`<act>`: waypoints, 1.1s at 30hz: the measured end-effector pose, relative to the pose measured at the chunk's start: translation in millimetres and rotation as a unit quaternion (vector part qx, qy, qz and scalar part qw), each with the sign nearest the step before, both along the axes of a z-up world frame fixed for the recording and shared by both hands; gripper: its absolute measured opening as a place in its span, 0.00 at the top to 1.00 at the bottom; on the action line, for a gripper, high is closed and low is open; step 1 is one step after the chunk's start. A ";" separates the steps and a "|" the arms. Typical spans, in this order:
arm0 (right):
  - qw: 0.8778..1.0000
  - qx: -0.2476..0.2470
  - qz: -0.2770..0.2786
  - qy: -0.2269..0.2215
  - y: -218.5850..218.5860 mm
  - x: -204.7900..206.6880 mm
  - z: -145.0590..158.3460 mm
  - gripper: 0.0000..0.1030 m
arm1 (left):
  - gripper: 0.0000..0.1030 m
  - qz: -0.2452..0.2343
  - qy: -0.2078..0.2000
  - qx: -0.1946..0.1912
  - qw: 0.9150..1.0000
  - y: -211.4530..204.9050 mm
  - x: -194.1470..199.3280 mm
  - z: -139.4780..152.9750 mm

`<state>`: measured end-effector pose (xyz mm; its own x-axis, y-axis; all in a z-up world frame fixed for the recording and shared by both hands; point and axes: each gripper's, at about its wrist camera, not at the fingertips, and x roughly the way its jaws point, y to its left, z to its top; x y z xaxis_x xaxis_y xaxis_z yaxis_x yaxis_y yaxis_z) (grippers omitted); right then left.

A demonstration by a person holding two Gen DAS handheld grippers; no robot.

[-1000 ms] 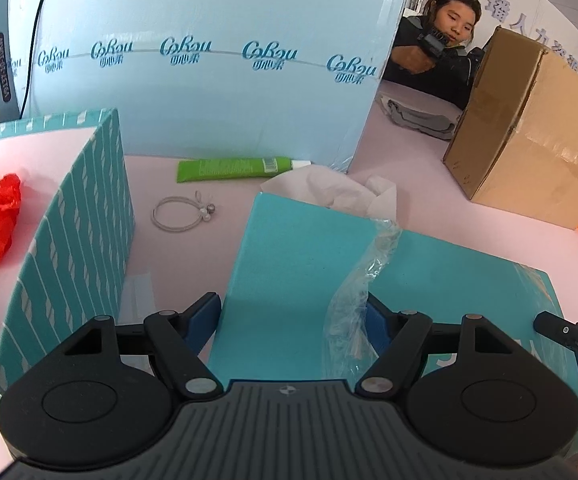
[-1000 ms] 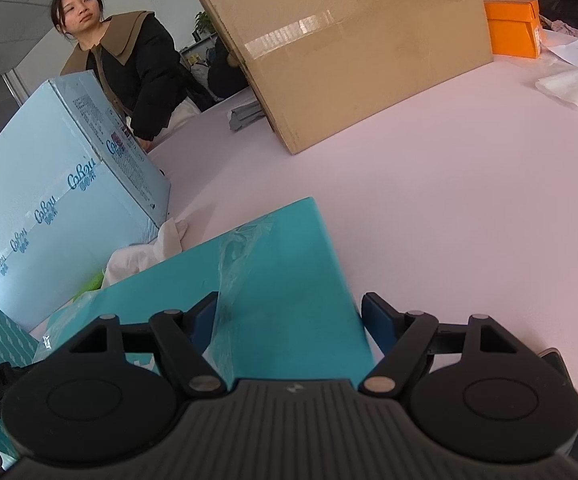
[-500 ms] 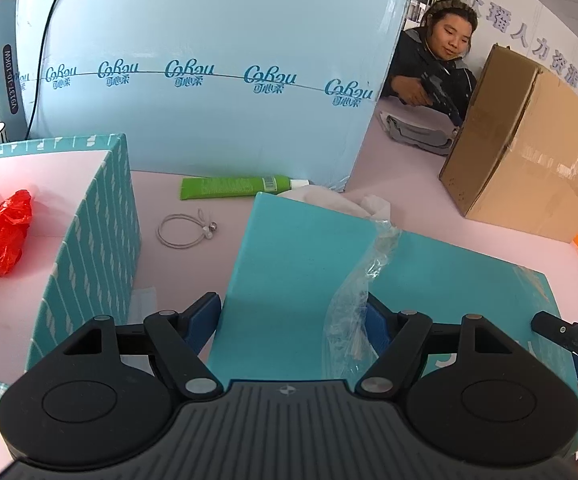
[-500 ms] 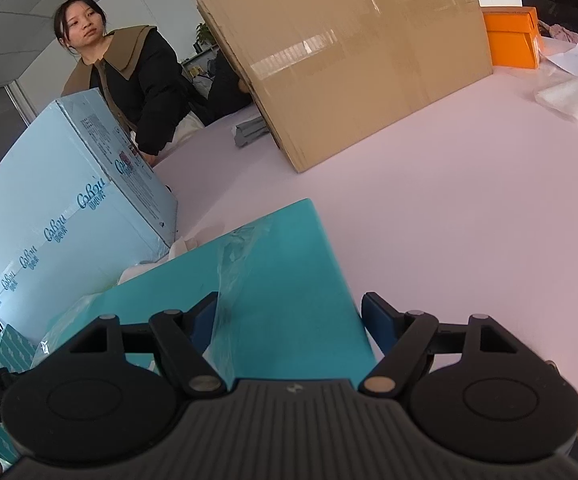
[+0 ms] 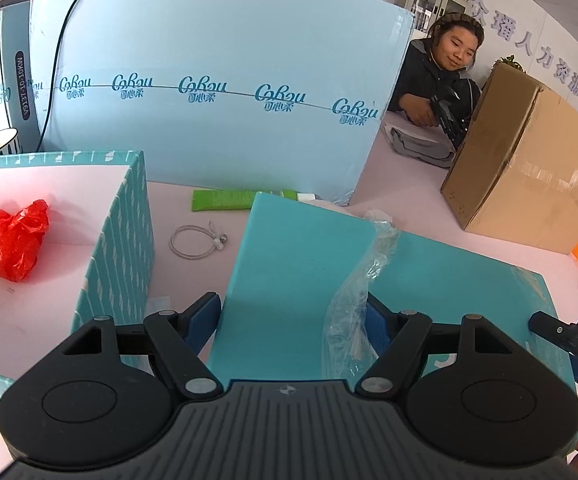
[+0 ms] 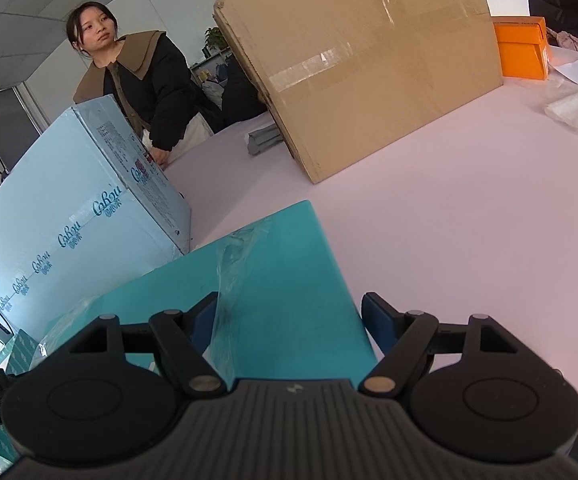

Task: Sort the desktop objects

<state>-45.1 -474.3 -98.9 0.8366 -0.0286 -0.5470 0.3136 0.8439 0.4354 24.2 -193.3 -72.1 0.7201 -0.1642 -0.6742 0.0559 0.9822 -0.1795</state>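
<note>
The left gripper has its two blue fingers on both sides of a flat teal lid; they seem to press on its edges, so I judge it is gripping the lid, though the contact is partly hidden by a crumpled clear plastic wrap that hangs over the right side. The right gripper is on the other end of the same lid. Its left finger is behind the wrap, and its right finger sits just beside the lid's edge, w/ a thin gap maybe; I cannot tell for sure if it clamps.

So the lid is carried between both hands, tilted, its long axis running from one gripper to the other, approx. across the counter.

The relation that matters: the open teal striped box lies to the left of the left fingers, just beside the lid's left edge. A red plastic bag is already inside it. The left hand is the nearer one to the box, so the lid probably must travel leftward, and come level over the box.

Beyond the lid, on the counter, lie a hair tie and a green tube, near the big light-blue carton. A brown cardboard box stands well apart on the right.
</note>
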 end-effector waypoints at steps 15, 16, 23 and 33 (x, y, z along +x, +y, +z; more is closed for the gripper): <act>1.000 0.004 -0.004 -0.007 8.2 -7.9 8.5 0.24 | 0.32 -0.009 -0.006 0.001 1.000 10.0 -6.7 13.3; 1.000 0.004 -0.005 -0.008 8.7 -8.8 9.5 0.24 | 0.32 -0.011 -0.006 0.000 1.000 10.6 -7.4 14.2; 1.000 -0.001 -0.011 -0.014 13.6 -11.9 15.1 0.24 | 0.32 -0.018 -0.009 -0.003 1.000 15.2 -11.9 19.8; 1.000 -0.007 -0.019 -0.017 19.1 -16.6 25.1 0.24 | 0.32 -0.023 -0.013 -0.010 1.000 20.7 -13.5 28.5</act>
